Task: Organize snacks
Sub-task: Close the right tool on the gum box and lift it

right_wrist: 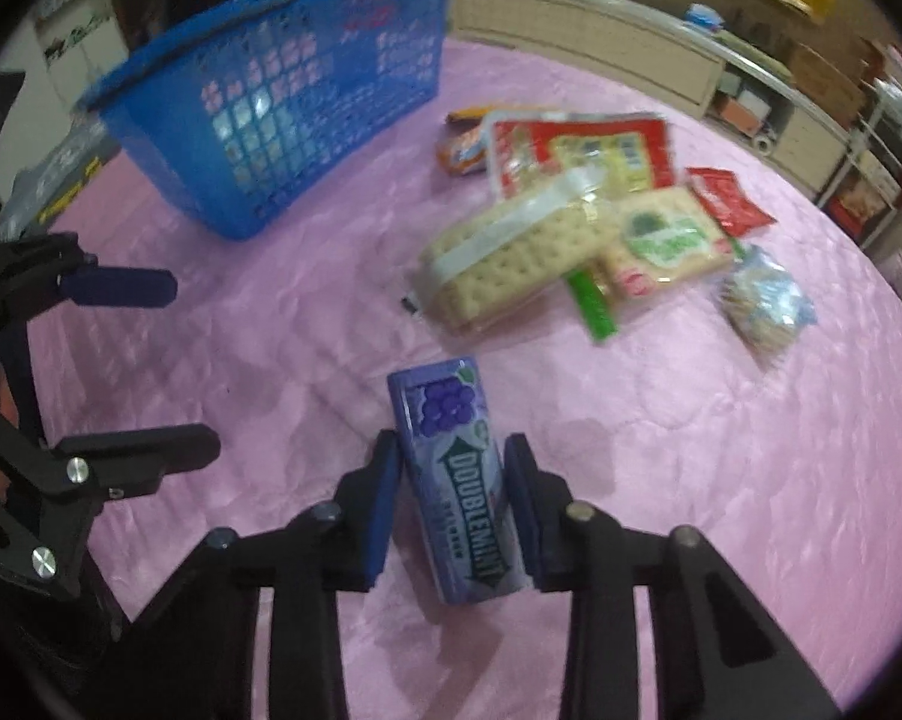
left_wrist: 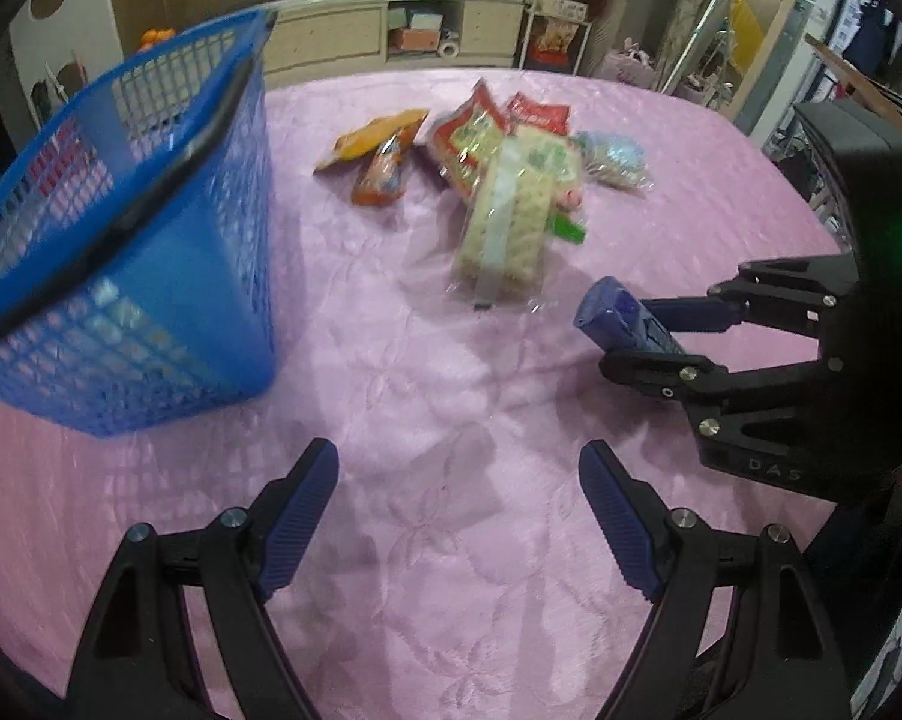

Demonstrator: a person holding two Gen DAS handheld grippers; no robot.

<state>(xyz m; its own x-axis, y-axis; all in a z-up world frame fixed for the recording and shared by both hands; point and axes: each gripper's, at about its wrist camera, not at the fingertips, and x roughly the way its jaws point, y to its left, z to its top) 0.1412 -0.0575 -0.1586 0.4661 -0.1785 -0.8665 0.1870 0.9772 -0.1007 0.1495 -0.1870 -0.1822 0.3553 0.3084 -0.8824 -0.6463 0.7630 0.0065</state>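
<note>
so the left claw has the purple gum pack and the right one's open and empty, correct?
Sides are swapped. The right claw is shut on the purple gum pack, seen in the right wrist view; the left claw is the one that's open and empty, seen in the left wrist view.

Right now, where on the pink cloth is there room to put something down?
The widest bare cloth lies in front of the open left gripper, between the blue basket and the right gripper holding the gum pack. Farther back it is crowded: the cracker pack and other snacks overlap in a pile.
</note>
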